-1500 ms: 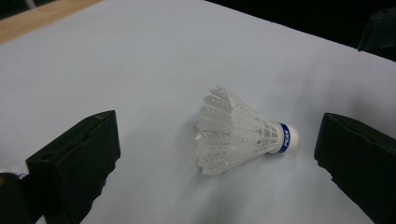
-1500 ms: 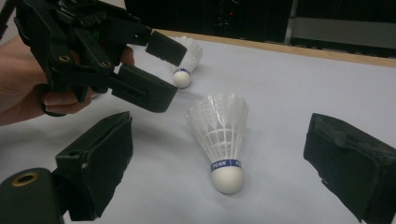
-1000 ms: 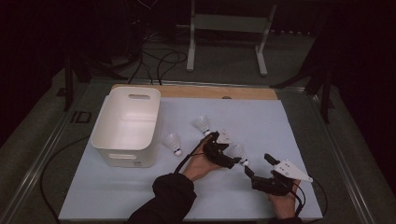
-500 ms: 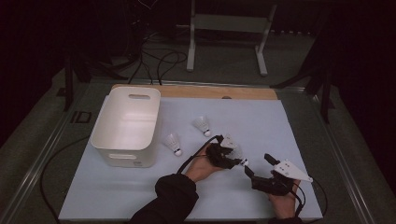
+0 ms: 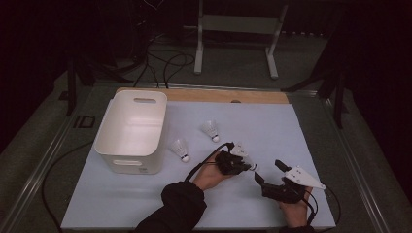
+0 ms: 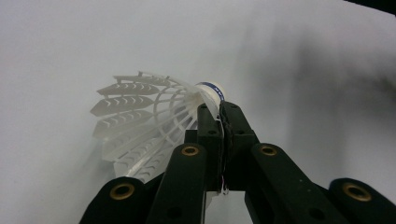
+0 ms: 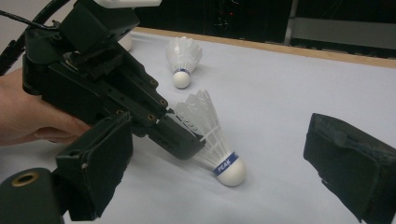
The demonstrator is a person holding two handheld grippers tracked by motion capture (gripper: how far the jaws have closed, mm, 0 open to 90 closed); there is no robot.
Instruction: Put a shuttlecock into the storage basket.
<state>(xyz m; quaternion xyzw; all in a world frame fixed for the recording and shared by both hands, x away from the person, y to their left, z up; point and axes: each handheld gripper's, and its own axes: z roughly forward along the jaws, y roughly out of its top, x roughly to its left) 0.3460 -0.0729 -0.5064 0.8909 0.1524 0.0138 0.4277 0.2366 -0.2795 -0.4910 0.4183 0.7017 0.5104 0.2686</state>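
Shuttlecock (image 7: 212,140) sits clamped in your left tongs (image 5: 242,164): in the left gripper view the two black jaws are pressed together on the skirt of the shuttlecock (image 6: 154,116), just behind its cork. The feather skirt fans out to the left there, and the white cork with its blue band points up and away. In the right gripper view that cork rests on or just above the tabletop (image 7: 289,93), tilted down to the right; you can't tell whether it touches. Your left hand (image 5: 210,174) grips the tool from below, sleeve coming in from the bottom edge of the high view.

Your right tongs (image 5: 266,175) are apart: in the right gripper view their padded jaws stand wide at the lower left and the right edge, with the held shuttlecock between them and farther off. Nothing is in them. In the high view they sit just right of the left tongs, near the tabletop's front edge, grey plate on top.

Two more shuttlecocks lie loose on the tabletop: second shuttlecock (image 5: 180,149) just beside the white bin (image 5: 131,131), third shuttlecock (image 5: 211,130) a bit farther back and to the right. Both are on their sides, corks toward you. The bin stands on the left part of the tabletop, well apart from both tongs; its inside looks bare.
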